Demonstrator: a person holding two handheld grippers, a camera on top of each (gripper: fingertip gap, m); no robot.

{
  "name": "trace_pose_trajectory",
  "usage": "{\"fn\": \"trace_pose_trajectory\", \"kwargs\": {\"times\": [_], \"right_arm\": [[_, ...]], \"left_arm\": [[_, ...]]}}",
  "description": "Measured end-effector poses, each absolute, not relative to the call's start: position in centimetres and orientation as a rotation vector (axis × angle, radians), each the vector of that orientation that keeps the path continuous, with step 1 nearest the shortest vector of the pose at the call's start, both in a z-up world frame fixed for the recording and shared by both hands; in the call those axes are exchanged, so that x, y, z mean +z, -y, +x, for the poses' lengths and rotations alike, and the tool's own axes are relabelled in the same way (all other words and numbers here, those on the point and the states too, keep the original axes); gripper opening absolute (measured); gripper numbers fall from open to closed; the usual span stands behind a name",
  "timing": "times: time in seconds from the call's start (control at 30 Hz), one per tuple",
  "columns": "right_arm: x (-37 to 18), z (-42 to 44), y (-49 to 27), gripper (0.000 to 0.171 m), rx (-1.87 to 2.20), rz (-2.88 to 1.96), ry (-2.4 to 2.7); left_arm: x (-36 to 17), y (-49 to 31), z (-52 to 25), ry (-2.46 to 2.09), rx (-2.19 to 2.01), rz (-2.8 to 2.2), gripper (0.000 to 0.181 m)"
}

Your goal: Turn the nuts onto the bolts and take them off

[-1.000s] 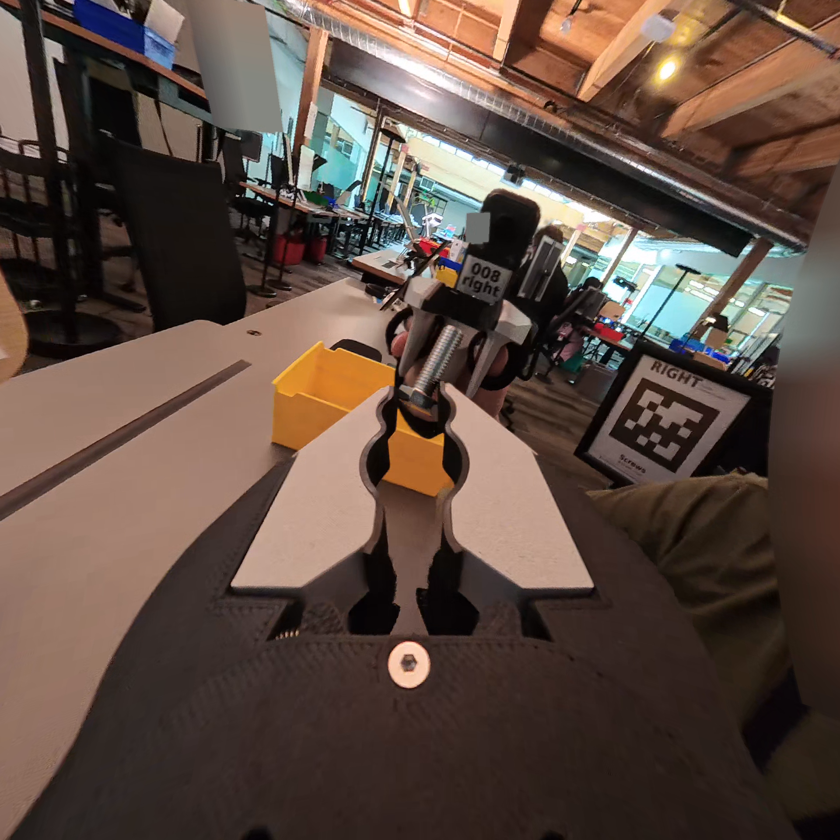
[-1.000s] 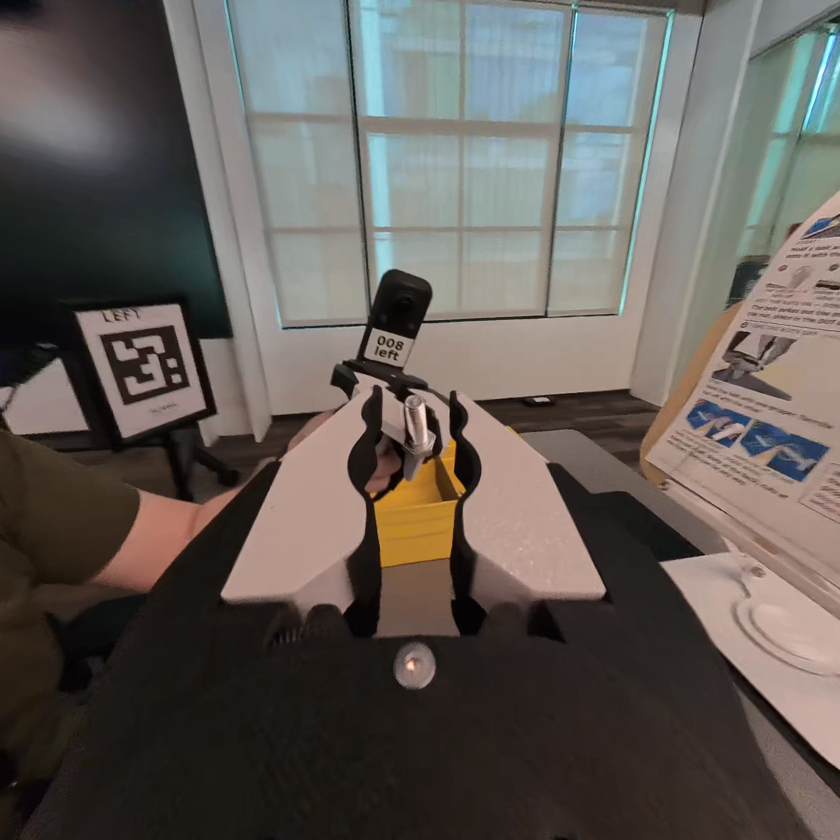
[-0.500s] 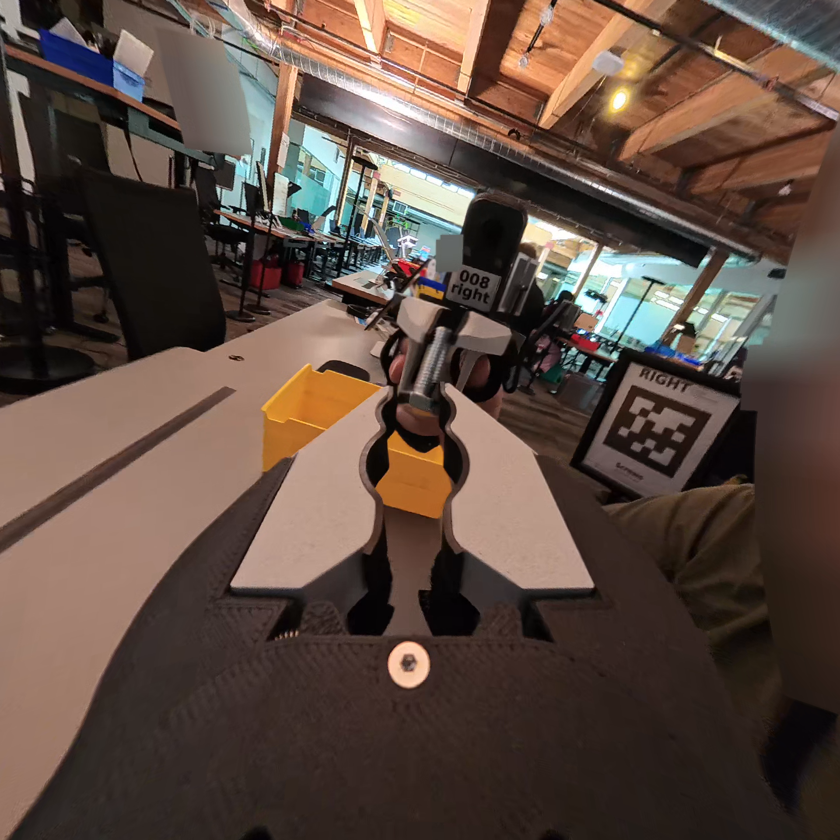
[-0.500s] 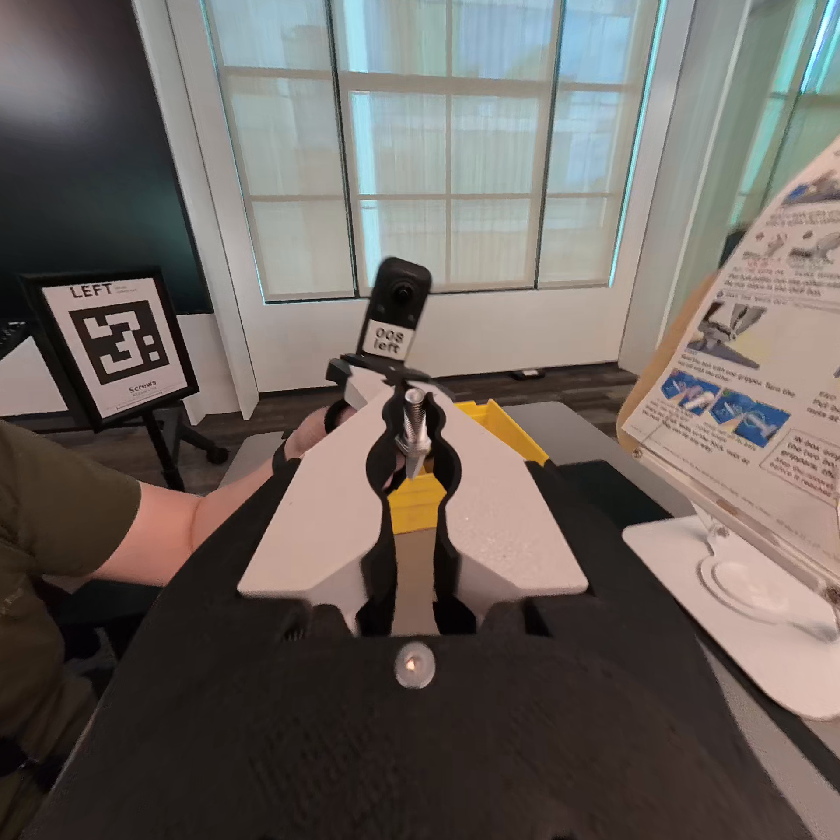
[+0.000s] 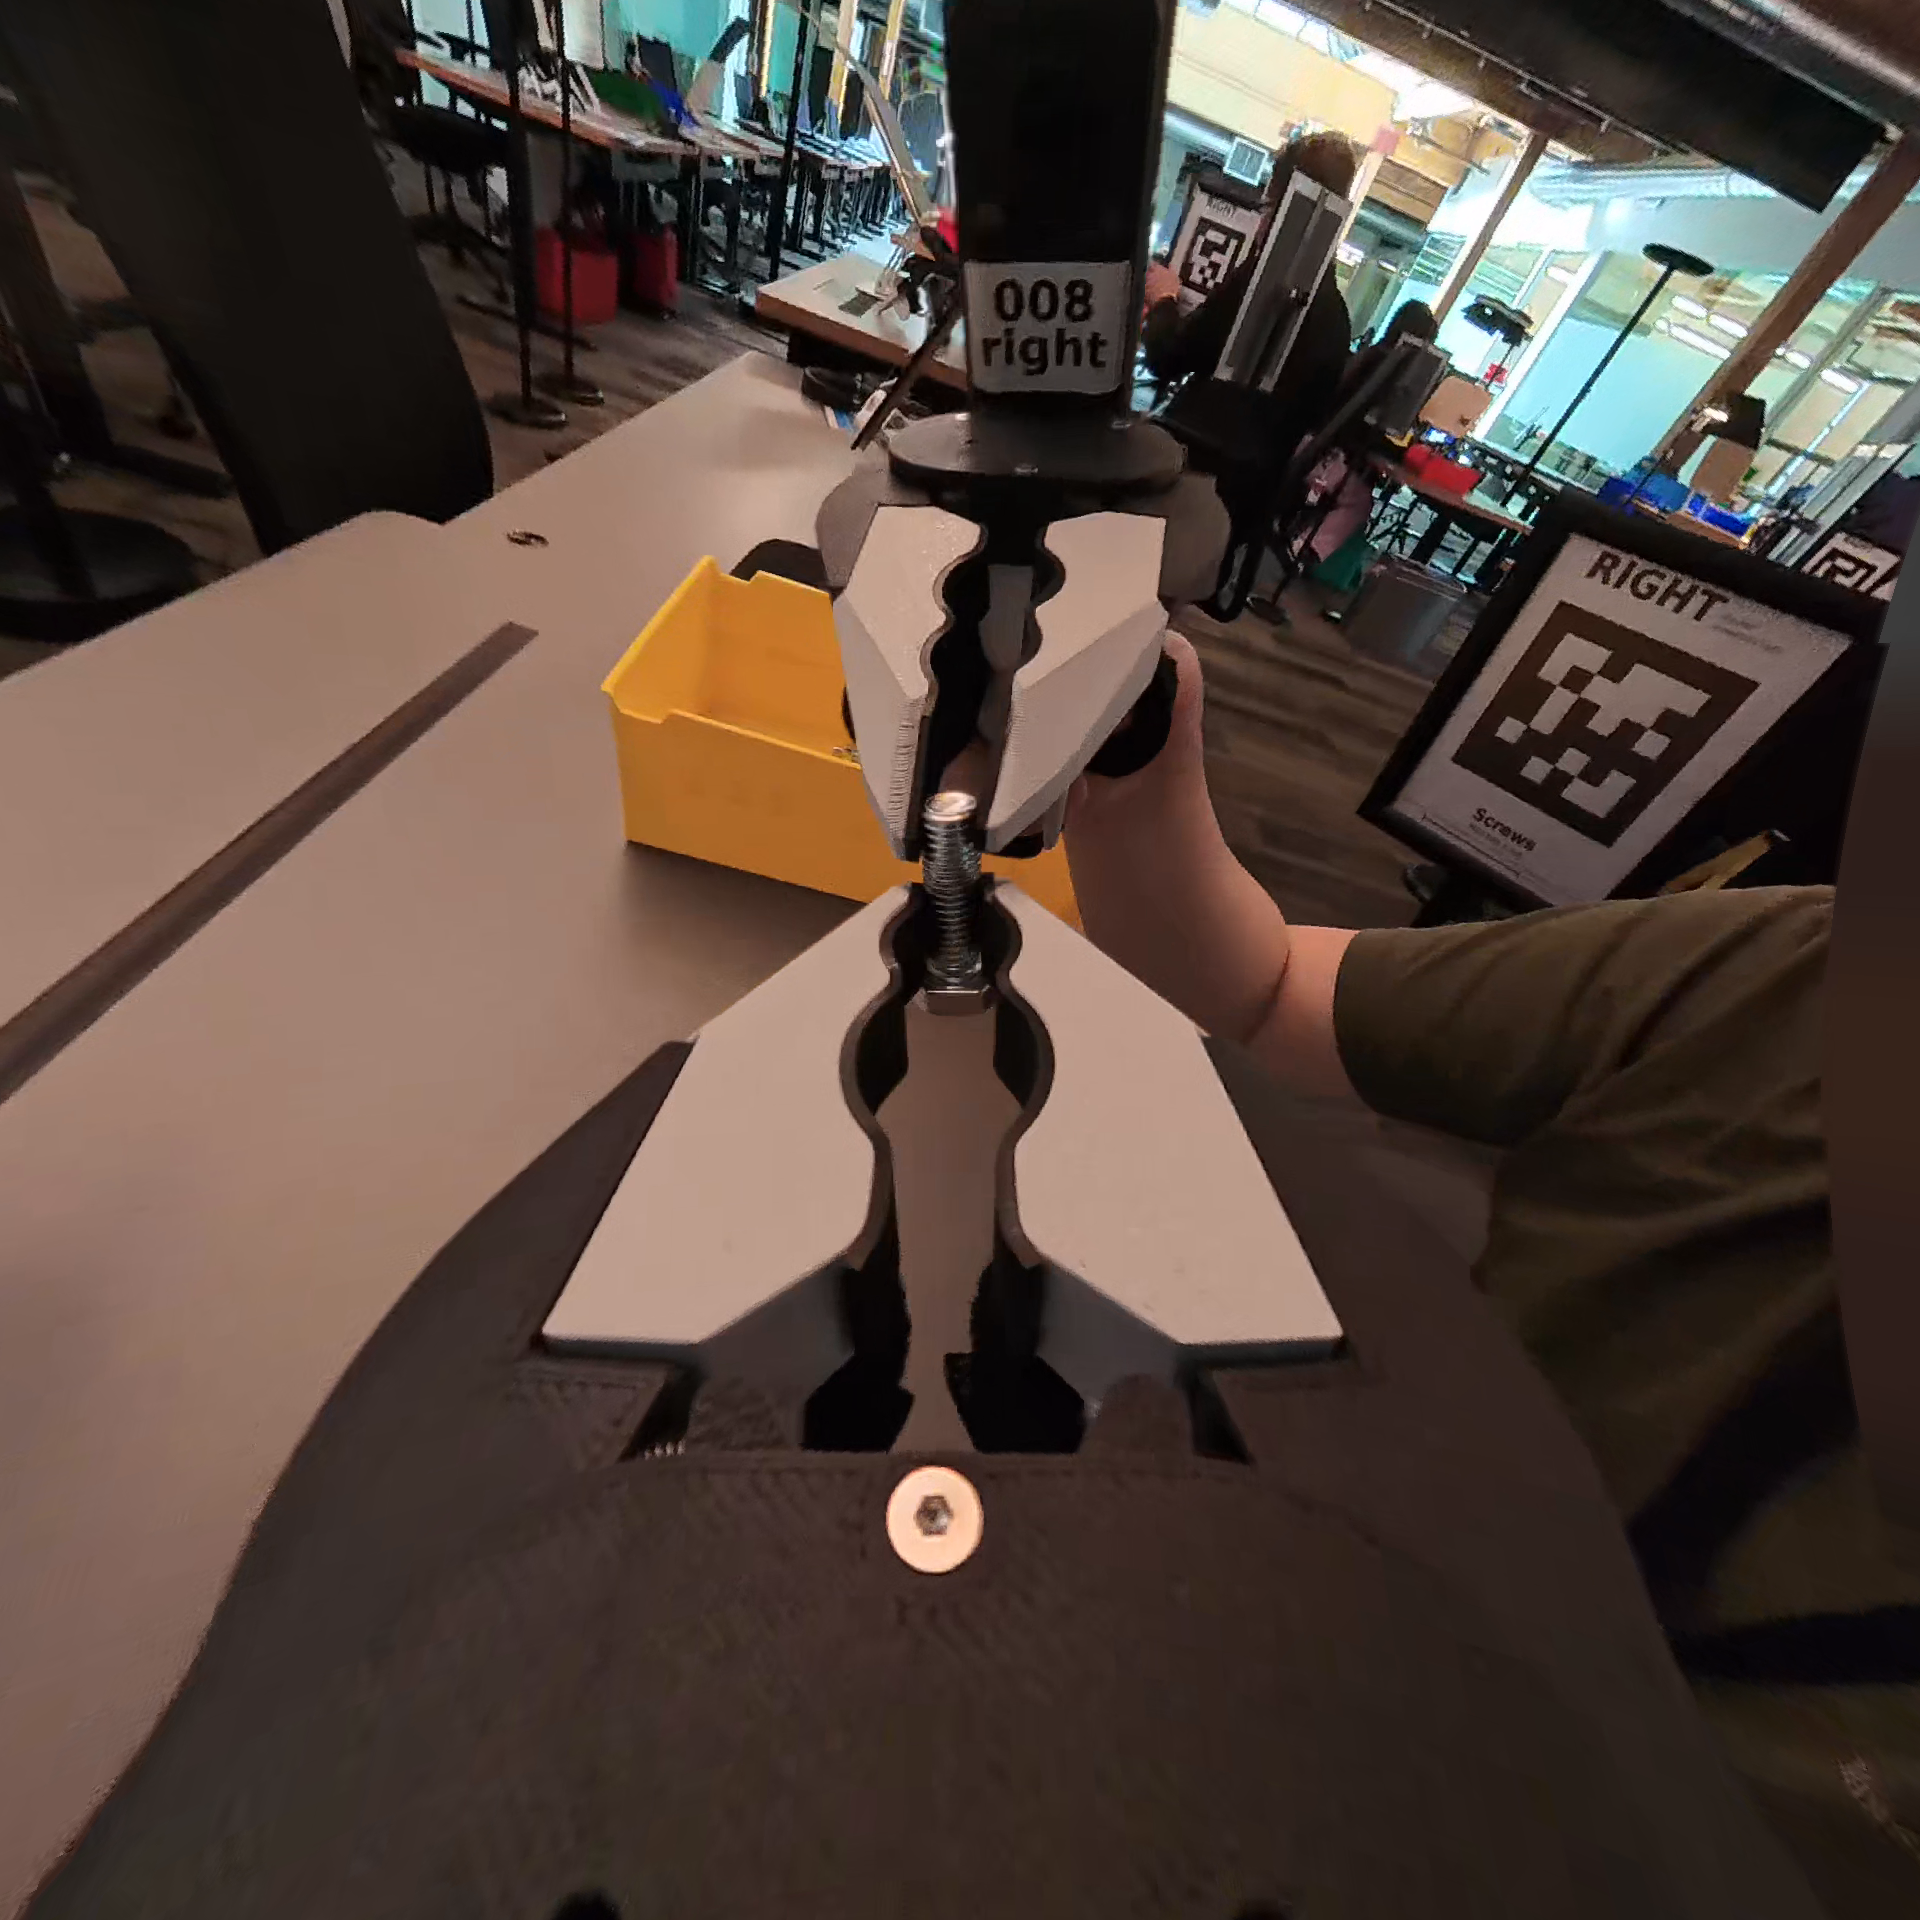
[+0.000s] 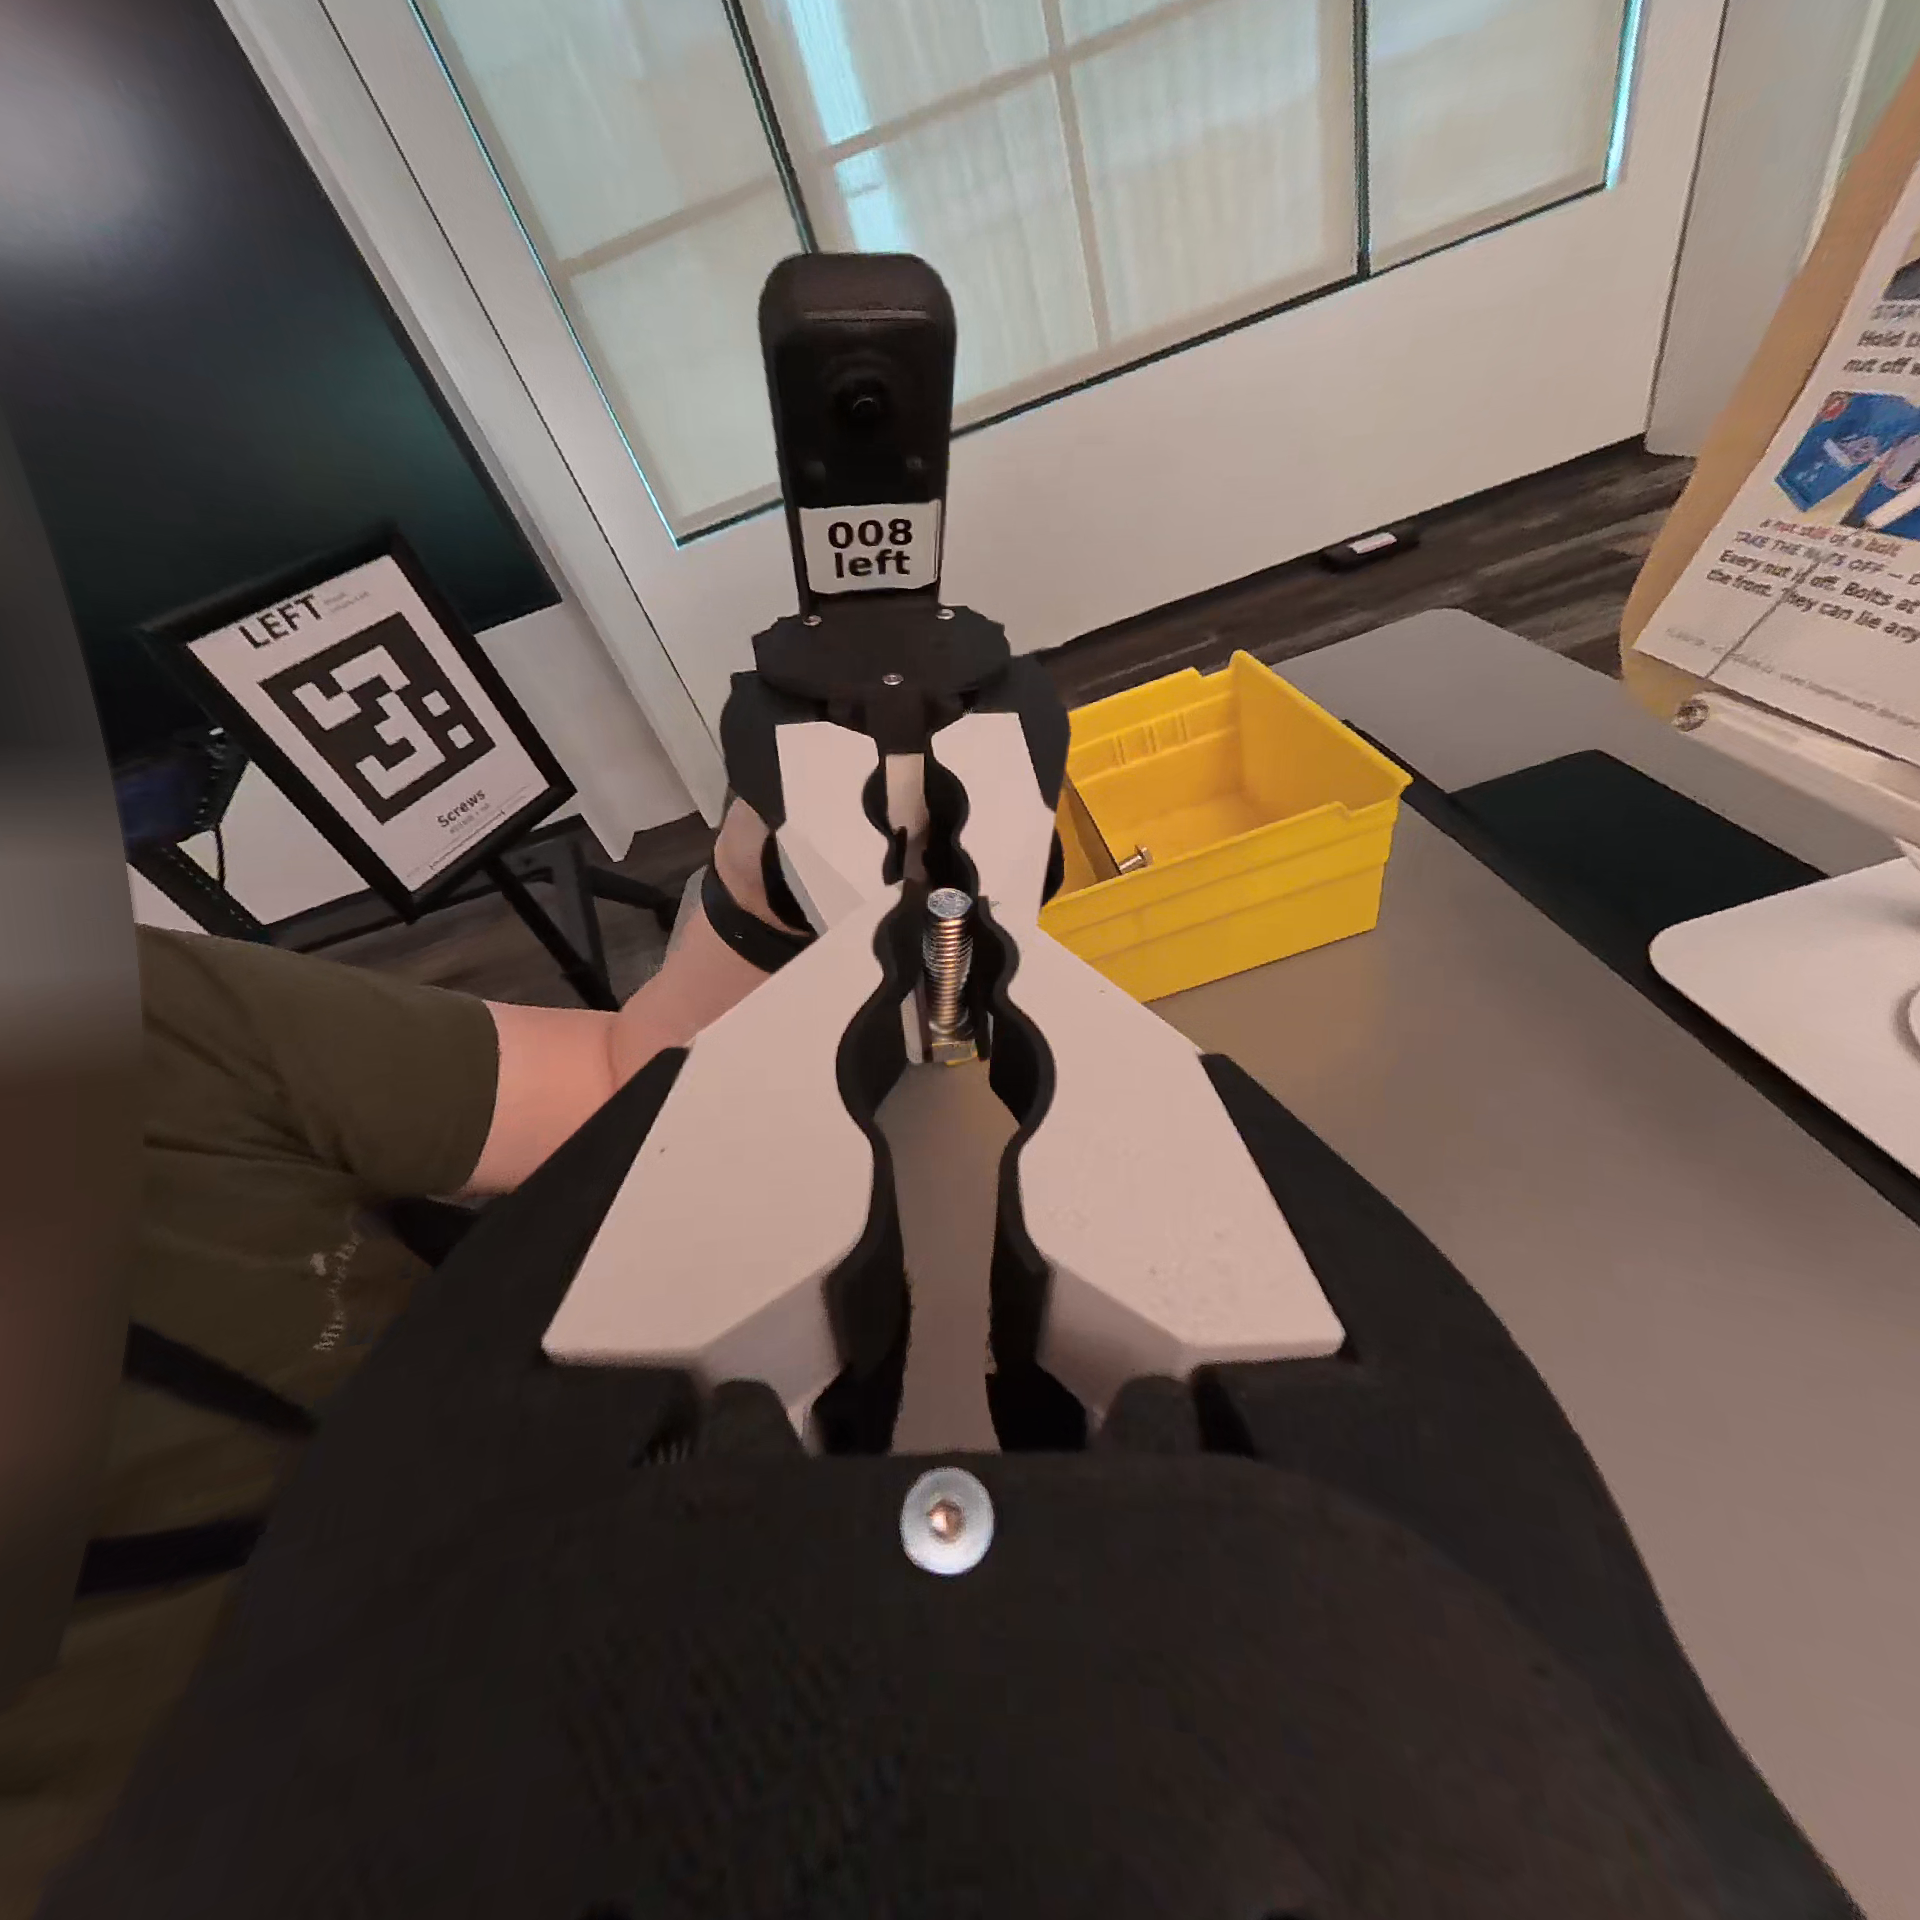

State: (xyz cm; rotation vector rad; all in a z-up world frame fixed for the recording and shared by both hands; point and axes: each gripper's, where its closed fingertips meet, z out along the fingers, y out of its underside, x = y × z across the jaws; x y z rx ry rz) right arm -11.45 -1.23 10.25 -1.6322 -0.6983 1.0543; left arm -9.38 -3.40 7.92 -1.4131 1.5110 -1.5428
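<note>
Grey worktop (image 5: 312,1039) fills my view beneath both tools, and I see the bolt (image 5: 951,904) held in the air between them, shaft running from one to the other. My left gripper (image 5: 951,935) is clamped on its hex end, where a nut (image 5: 954,997) sits. My right gripper (image 6: 951,966) looks closed around the same bolt (image 6: 948,977), though I cannot tell how firmly. Behind them stands a yellow bin (image 6: 1247,831) on the worktop, with a marker sign (image 5: 1600,727) off the edge.

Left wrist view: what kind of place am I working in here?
Probably a shared open-plan workshop or lab: rows of cluttered workbenches behind, exposed timber posts, and a framed black-and-white marker sign beside the grey table.
</note>
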Motion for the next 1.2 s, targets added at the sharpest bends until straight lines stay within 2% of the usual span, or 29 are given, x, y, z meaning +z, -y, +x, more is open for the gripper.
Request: {"fn": "trace_pose_trajectory", "kwargs": {"times": [0.43, 0.53, 0.63, 0.83, 0.87, 0.93, 0.97, 1.03, 1.13, 1.2], "right_arm": [[9.9, -11.9, 0.9, 0.006, 1.041, -1.649, 0.705], [10.1, -12.0, 0.9, 0.006, 1.03, -1.633, 0.703], [10.3, -12.1, 1.0, 0.006, 1.03, -1.626, 0.706], [10.8, -12.1, 0.7, 0.007, 1.011, -1.572, 0.709], [11.2, -12.0, 0.7, 0.009, 0.993, -1.544, 0.712], [12.1, -11.2, 0.9, 0.026, 0.916, -1.497, 0.723], [11.9, -10.7, 1.2, 0.028, 0.855, -1.507, 0.766], [9.1, -9.6, 1.9, 0.027, 0.683, -1.618, 0.943], [-0.5, -6.9, 1.9, 0.032, 0.315, -1.972, 1.268], [-6.6, -6.0, 2.7, 0.036, 0.211, -2.146, 1.491]], "left_arm": [[7.2, 3.5, -10.0, -1.526, -1.619, -1.5, 0.008], [7.6, 3.8, -10.3, -1.524, -1.664, -1.491, 0.014], [7.7, 3.6, -10.4, -1.512, -1.668, -1.494, 0.008], [7.9, 3.2, -10.3, -1.507, -1.616, -1.469, 0.007], [8.0, 3.2, -10.4, -1.51, -1.607, -1.461, 0.007], [8.4, 3.0, -10.7, -1.5, -1.592, -1.443, 0.007], [9.0, 2.7, -11.0, -1.478, -1.59, -1.428, 0.007], [10.3, 2.0, -12.1, -1.421, -1.574, -1.392, 0.007], [12.0, 0.8, -14.2, -1.343, -1.479, -1.359, 0.007], [13.1, 1.0, -15.4, -1.32, -1.458, -1.326, 0.007]]}}
